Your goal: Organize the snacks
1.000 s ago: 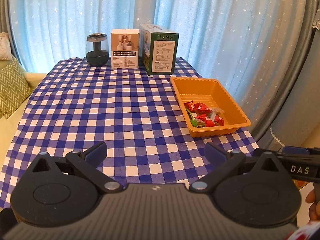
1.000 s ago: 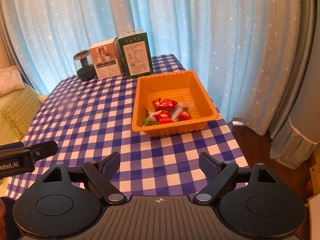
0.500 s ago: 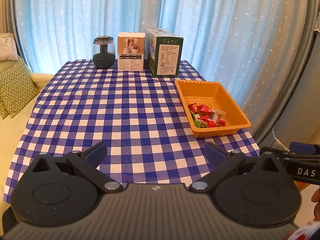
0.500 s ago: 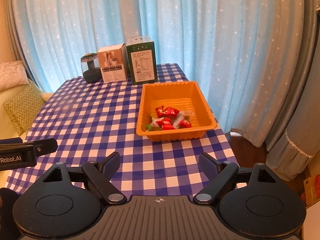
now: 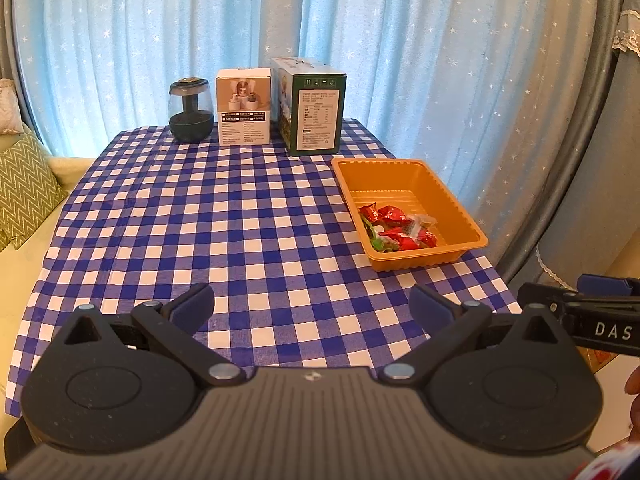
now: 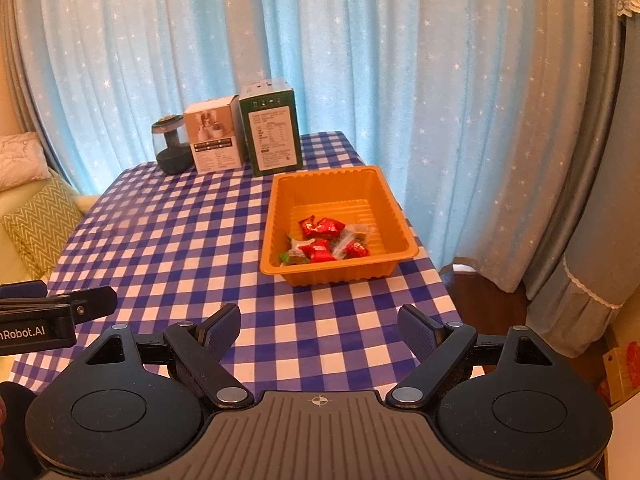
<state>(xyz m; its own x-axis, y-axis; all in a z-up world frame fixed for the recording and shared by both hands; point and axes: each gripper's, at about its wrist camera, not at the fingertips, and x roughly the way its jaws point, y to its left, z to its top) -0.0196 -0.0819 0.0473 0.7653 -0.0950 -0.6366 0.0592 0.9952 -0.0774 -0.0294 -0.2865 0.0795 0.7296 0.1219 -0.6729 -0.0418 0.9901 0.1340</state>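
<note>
Left tool (image 5: 311,306): jaws spread wide, nothing between the blue pads; poised above the near edge of the tabletop, pointing down and forward.
Right tool (image 6: 319,325): jaws spread wide, empty; poised above the near right corner of the tabletop, beside the left tool.
Tabletop (image 5: 224,216): covered in blue-and-white checked cloth; bare cloth directly ahead of both tools.
Orange tray (image 6: 394,196): ahead of the right tool and slightly to its left – ahead and to the right of the left tool; resting flat near the right edge of the tabletop, well apart from both tools.
Snacks (image 6: 324,240): small wrapped pieces, mostly red, with some clear and green wrappers; bunched in the near part of the orange tray, far part of the tray floor bare.
Green box (image 5: 316,110): upright at the far end of the tabletop, just beyond the far left corner of the tray.
White box (image 5: 243,106): upright, just left of the green box; whether touching it, cannot tell.
Dark jar (image 5: 190,110): rounded, clear upper part, dark base and lid – left of the white box, farthest left of the three.
Curtain (image 6: 360,60): pale blue with small white stars, hanging behind the tabletop.
Cushion (image 5: 24,192): green zigzag pattern, far left of the left tool, beyond the tabletop edge.
</note>
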